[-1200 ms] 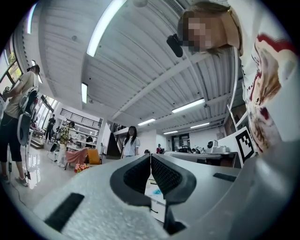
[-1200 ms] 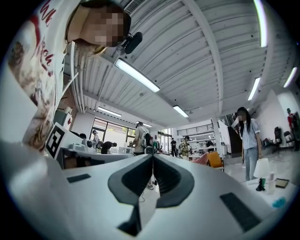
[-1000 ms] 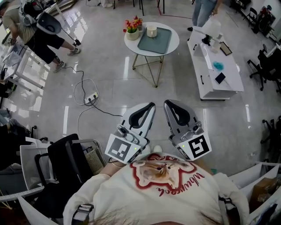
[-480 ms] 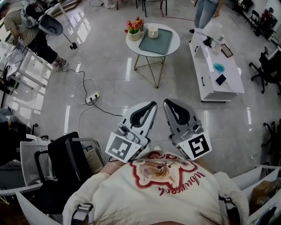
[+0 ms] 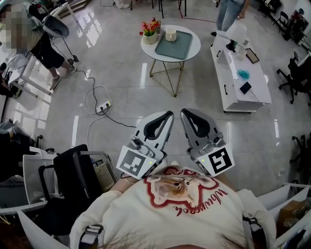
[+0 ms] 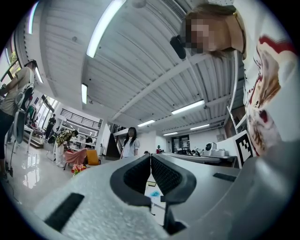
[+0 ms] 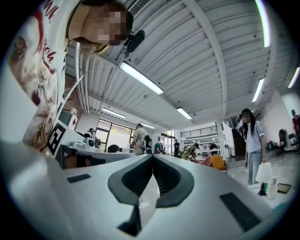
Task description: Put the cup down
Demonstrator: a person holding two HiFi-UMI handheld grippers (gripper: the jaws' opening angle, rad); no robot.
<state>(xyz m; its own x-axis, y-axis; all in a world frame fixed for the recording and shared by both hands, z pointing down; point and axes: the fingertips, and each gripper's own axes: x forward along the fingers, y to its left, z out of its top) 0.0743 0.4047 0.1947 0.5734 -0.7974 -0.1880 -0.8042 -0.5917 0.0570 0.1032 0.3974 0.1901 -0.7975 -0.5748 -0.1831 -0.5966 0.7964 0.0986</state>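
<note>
Left gripper (image 5: 165, 116) is being held at the chest, jaws pressed together, empty | right gripper (image 5: 186, 113) is being held beside it, likewise closed, empty | white cup (image 5: 169, 34) is being carried by the teal tray (image 5: 181, 46) on the round table (image 5: 192, 50), well apart ahead of both.

Two grippers show at lower centre of the head view: one left gripper (image 5: 167, 115) and one right gripper (image 5: 184, 113). At upper centre stands one round table (image 5: 192, 51) bearing one tray (image 5: 174, 44), one cup (image 5: 170, 34) and one flower pot (image 5: 149, 35). There is one long white bench (image 5: 252, 86) at upper right, one power strip (image 5: 102, 108) at centre left, and two bystanders: a person (image 5: 43, 47) at upper left and a second person (image 5: 228, 11) at the top edge.
</note>
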